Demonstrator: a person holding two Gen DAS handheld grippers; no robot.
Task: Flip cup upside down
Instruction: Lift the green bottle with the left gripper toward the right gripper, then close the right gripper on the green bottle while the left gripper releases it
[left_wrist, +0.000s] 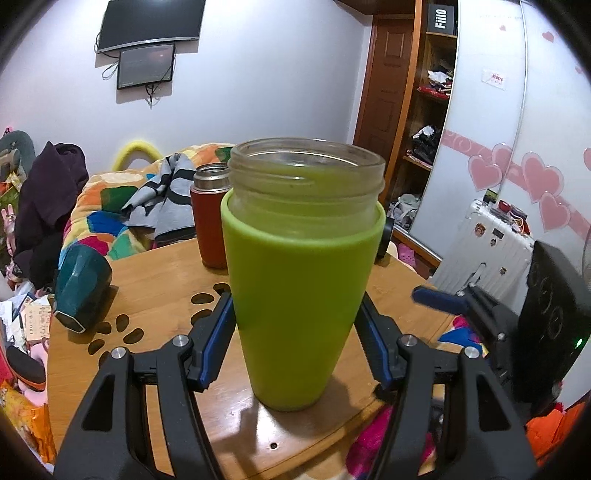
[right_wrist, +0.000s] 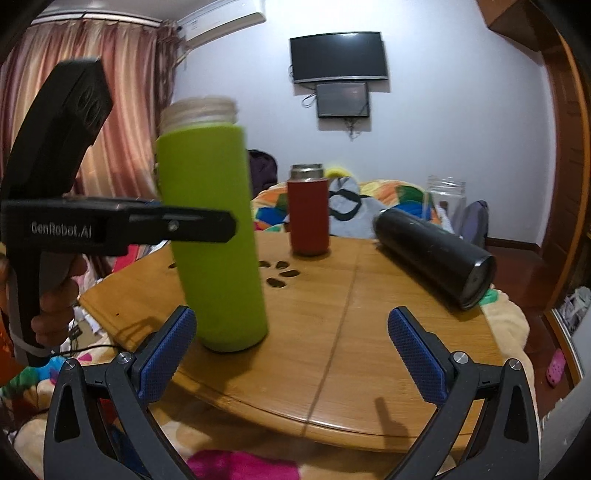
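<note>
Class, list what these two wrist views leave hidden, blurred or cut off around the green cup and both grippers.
- Green cup: contents unclear; sleeve hides its body in both views.
- Left gripper: pad contact with the cup is hidden behind it in the left view, blurred in the right.
- Dark teal cup: lies on its side; its mouth is unseen.
- Right gripper: open, empty.

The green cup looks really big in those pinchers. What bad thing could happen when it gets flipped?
The green cup is tall and tapers downward, so it might slip through the left gripper. Swinging it over could knock the red bottle just behind. It also stands near the table edge, so a drop may land off it.
</note>
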